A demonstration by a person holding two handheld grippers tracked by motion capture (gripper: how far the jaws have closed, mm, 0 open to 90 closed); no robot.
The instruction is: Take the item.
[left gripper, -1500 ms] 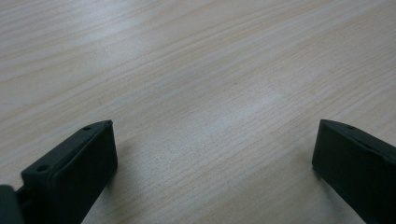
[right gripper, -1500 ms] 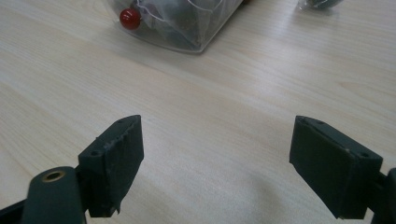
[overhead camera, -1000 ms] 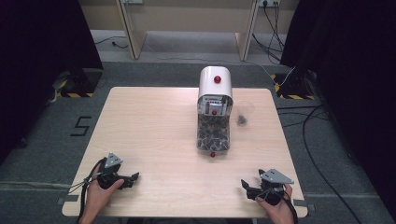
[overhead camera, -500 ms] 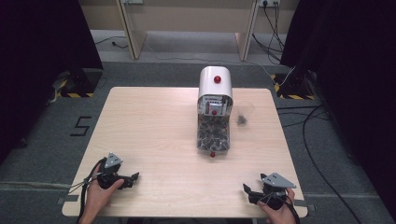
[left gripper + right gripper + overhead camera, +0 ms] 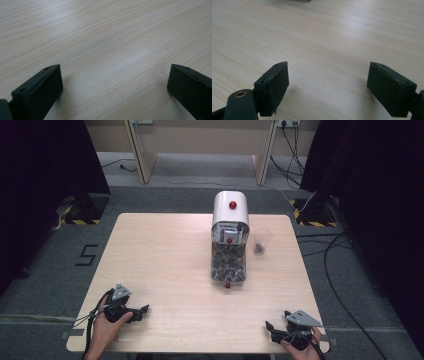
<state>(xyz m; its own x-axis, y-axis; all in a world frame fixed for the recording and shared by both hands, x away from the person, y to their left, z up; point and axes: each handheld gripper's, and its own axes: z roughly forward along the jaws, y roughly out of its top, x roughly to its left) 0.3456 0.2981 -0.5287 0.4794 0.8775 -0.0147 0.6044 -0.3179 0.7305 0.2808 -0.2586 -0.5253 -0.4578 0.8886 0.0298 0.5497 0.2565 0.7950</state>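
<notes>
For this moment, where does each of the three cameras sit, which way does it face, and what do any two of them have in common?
High view: fixed above the person's side, looking forward and down on the pale wooden table, the white dispenser with red knob, the clear plastic cup, both hands, the left gripper and the right gripper.
Left gripper view: rides the left gripper, facing bare tabletop between its black jaws, wide apart.
Right gripper view: rides the right gripper, facing tabletop between its open jaws.
Shared: the same wood grain in both gripper views.
</notes>
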